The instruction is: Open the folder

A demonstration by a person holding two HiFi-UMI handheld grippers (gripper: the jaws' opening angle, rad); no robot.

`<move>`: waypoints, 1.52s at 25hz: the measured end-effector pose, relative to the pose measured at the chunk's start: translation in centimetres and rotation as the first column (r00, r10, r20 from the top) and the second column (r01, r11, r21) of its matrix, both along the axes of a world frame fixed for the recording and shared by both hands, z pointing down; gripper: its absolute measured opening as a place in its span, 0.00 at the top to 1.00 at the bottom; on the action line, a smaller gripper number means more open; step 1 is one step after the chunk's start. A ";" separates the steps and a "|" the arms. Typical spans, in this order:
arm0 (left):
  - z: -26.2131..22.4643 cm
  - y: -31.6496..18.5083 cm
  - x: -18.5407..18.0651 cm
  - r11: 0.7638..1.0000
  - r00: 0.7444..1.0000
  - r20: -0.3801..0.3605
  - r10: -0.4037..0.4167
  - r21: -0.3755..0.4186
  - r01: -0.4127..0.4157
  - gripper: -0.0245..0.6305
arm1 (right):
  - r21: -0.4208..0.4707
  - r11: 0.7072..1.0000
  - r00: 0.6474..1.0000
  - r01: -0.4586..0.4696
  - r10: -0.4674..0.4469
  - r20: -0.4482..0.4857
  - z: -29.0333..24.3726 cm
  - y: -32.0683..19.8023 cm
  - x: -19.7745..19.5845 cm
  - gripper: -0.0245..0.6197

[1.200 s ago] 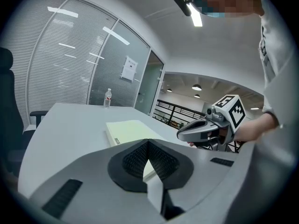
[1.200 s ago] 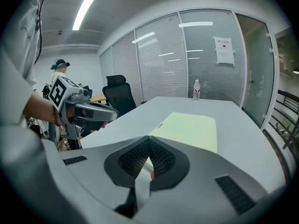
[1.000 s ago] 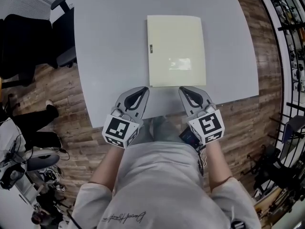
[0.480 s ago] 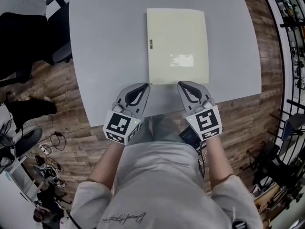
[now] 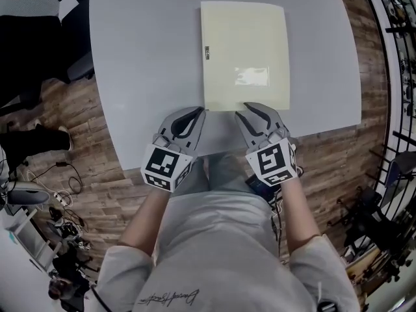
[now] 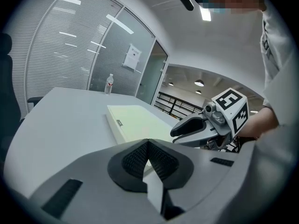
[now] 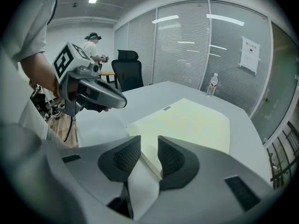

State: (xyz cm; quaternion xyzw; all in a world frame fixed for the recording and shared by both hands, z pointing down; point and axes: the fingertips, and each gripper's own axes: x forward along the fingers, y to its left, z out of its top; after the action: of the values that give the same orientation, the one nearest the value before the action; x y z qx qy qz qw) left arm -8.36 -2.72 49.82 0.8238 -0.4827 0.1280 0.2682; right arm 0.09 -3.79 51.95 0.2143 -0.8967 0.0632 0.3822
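A pale yellow folder (image 5: pixel 244 51) lies closed and flat on the grey table (image 5: pixel 143 57), with a small dark label near its left edge. My left gripper (image 5: pixel 196 112) is shut and empty, just left of the folder's near-left corner. My right gripper (image 5: pixel 251 108) sits at the folder's near edge; its jaws have just been opening. In the right gripper view the pads (image 7: pixel 125 157) stand apart around the right gripper (image 7: pixel 149 149), with the folder (image 7: pixel 187 120) edge showing in the gap, not pressed. The left gripper view shows its pads (image 6: pixel 135 160) meeting in front of the folder (image 6: pixel 138 120).
A water bottle (image 7: pixel 212 84) stands at the table's far end. A black office chair (image 5: pixel 36 51) is left of the table, and a person (image 7: pixel 93 48) stands far off across the room. Dark racks (image 5: pixel 400 57) line the right side. The table's near edge runs just under both grippers.
Both grippers have slid forward to the folder's near edge. The right gripper has rolled a little and its jaws have gone from shut to apart.
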 end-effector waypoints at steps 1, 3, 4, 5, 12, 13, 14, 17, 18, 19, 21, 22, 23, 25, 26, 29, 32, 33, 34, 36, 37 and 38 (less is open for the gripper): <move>0.1 0.0 -0.1 1.000 1.000 -0.001 -0.001 -0.003 0.001 0.95 | 0.009 1.000 1.000 0.016 -0.016 -0.021 0.4 0.1 -0.1 0.75; 0.4 0.2 -0.2 1.000 1.000 -0.005 -0.004 -0.012 0.004 0.95 | 0.024 0.998 0.997 0.052 -0.050 -0.063 1.1 0.4 -0.4 0.73; 0.6 0.3 -0.3 1.000 1.000 -0.007 -0.005 -0.017 0.005 0.95 | 0.031 0.997 0.994 0.070 -0.067 -0.085 1.4 0.6 -0.5 0.71; 0.7 0.3 -0.3 1.000 1.000 -0.008 -0.006 -0.021 0.006 0.95 | 0.042 0.995 0.991 0.088 -0.083 -0.109 1.7 0.7 -0.6 0.70; 1.2 0.4 -0.6 0.999 1.000 -0.010 -0.012 -0.033 0.012 0.95 | 0.152 0.966 0.949 0.210 -0.164 -0.268 3.8 1.0 -1.5 0.62; 1.2 0.4 -0.6 0.999 1.000 -0.010 -0.013 -0.034 0.013 0.95 | 0.159 0.963 0.947 0.217 -0.168 -0.274 4.0 1.0 -1.6 0.62; 1.2 0.4 -0.6 0.999 1.000 -0.010 -0.014 -0.035 0.014 0.95 | 0.169 0.961 0.946 0.220 -0.168 -0.278 4.1 0.9 -1.7 0.61; 1.1 0.4 -0.7 0.999 1.000 -0.012 -0.018 -0.037 0.018 0.95 | 0.210 0.952 0.941 0.224 -0.155 -0.301 4.2 0.6 -1.7 0.59; 1.1 0.4 -0.8 0.999 1.000 -0.013 -0.020 -0.038 0.019 0.95 | 0.221 0.948 0.938 0.227 -0.152 -0.310 4.3 0.5 -1.8 0.59; 1.1 0.4 -0.8 0.999 1.000 -0.014 -0.020 -0.040 0.020 0.95 | 0.231 0.946 0.937 0.229 -0.149 -0.317 4.4 0.4 -1.8 0.59; 1.3 0.3 -0.8 0.999 1.000 -0.015 -0.020 -0.042 0.019 0.95 | 0.242 0.944 0.938 0.222 -0.140 -0.317 4.5 0.3 -1.8 0.62; 1.3 0.3 -0.8 0.999 1.000 -0.016 -0.019 -0.042 0.018 0.95 | 0.237 0.948 0.942 0.214 -0.135 -0.308 4.4 0.2 -1.8 0.65; 1.4 0.2 -0.7 0.999 1.000 -0.016 -0.018 -0.042 0.017 0.95 | 0.225 0.953 0.946 0.203 -0.132 -0.296 4.4 0.2 -1.8 0.66; 1.6 0.1 -0.7 0.999 1.000 -0.017 -0.016 -0.045 0.015 0.95 | 0.193 0.964 0.955 0.185 -0.130 -0.266 4.3 0.2 -1.9 0.67; 1.7 0.0 -0.7 0.999 1.000 -0.016 -0.015 -0.047 0.014 0.95 | 0.180 0.967 0.959 0.178 -0.130 -0.252 4.3 0.2 -1.9 0.68; 2.6 -0.1 -0.4 0.998 1.000 -0.009 -0.010 -0.062 0.009 0.95 | 0.154 0.975 0.969 0.159 -0.124 -0.214 4.1 0.2 -1.8 0.69; 3.5 -0.1 -0.4 0.997 1.000 -0.004 -0.005 -0.076 0.005 0.95 | 0.132 0.981 0.977 0.139 -0.114 -0.183 3.8 0.3 -2.0 0.70; 3.7 0.0 -0.4 0.997 1.000 -0.002 -0.003 -0.080 0.003 0.95 | 0.126 0.983 0.979 0.133 -0.111 -0.171 3.7 0.4 -2.0 0.71; 3.8 0.0 -0.3 0.997 1.000 -0.001 -0.001 -0.082 0.001 0.95 | 0.121 0.984 0.982 0.127 -0.107 -0.157 3.5 0.4 -2.1 0.72; 3.9 0.1 0.0 0.996 1.000 0.002 0.004 -0.084 -0.004 0.95 | 0.111 0.987 0.987 0.114 -0.099 -0.128 3.0 0.5 -2.0 0.73; 4.0 0.1 0.1 0.996 1.000 0.003 0.007 -0.084 -0.007 0.95 | 0.108 0.988 0.989 0.107 -0.095 -0.115 2.7 0.6 -2.0 0.75; 4.1 0.0 0.3 0.996 1.000 0.004 0.010 -0.085 -0.010 0.95 | 0.108 0.989 0.991 0.101 -0.089 -0.105 2.6 0.6 -1.9 0.77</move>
State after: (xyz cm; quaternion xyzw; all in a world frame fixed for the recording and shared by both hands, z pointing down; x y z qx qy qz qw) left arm -8.02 -2.67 53.89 0.8139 -0.4733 0.1517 0.3011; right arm -1.83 -3.17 54.52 0.1955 -0.8879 -0.0167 0.4162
